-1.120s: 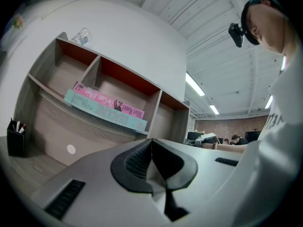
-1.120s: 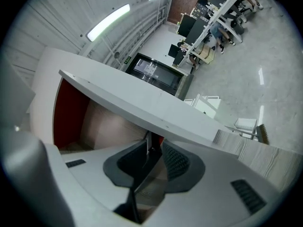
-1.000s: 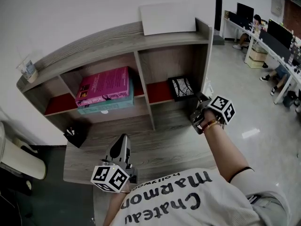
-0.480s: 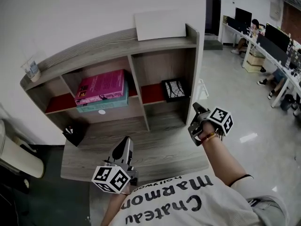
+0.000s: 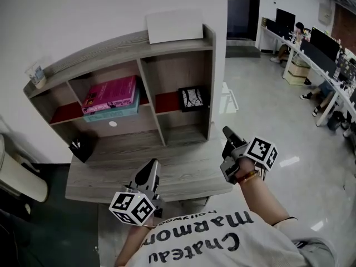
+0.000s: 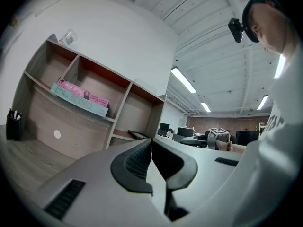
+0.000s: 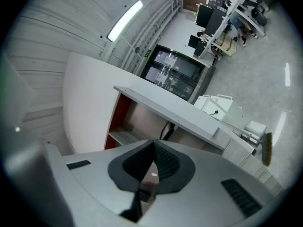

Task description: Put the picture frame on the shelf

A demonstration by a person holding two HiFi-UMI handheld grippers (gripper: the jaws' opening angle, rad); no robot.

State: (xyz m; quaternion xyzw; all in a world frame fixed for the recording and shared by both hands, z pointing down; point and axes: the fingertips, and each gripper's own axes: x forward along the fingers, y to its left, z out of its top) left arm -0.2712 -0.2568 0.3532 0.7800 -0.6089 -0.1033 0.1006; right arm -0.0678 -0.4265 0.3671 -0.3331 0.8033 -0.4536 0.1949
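The black picture frame (image 5: 192, 98) with a patterned print stands in the right compartment of the wooden shelf (image 5: 128, 46), on the red board. In the left gripper view the picture frame (image 6: 138, 135) shows small and dark on that same board. My left gripper (image 5: 153, 164) hovers over the desk's front edge, jaws shut with nothing between them. My right gripper (image 5: 226, 132) is off the desk's right end, clear of the shelf, also shut and empty. In their own views, the left gripper (image 6: 151, 141) and right gripper (image 7: 154, 143) show closed jaws.
Pink and teal books (image 5: 110, 95) lie in the middle compartment. A white board (image 5: 174, 25) leans on the shelf top; a small cup (image 5: 36, 75) stands at its left end. A black pen holder (image 5: 81, 147) sits on the desk (image 5: 111, 174) at left. Office desks with monitors (image 5: 320, 43) stand far right.
My right gripper has pulled back from the shelf's right compartment toward me and to the right, leaving the frame standing there. The left gripper has barely moved.
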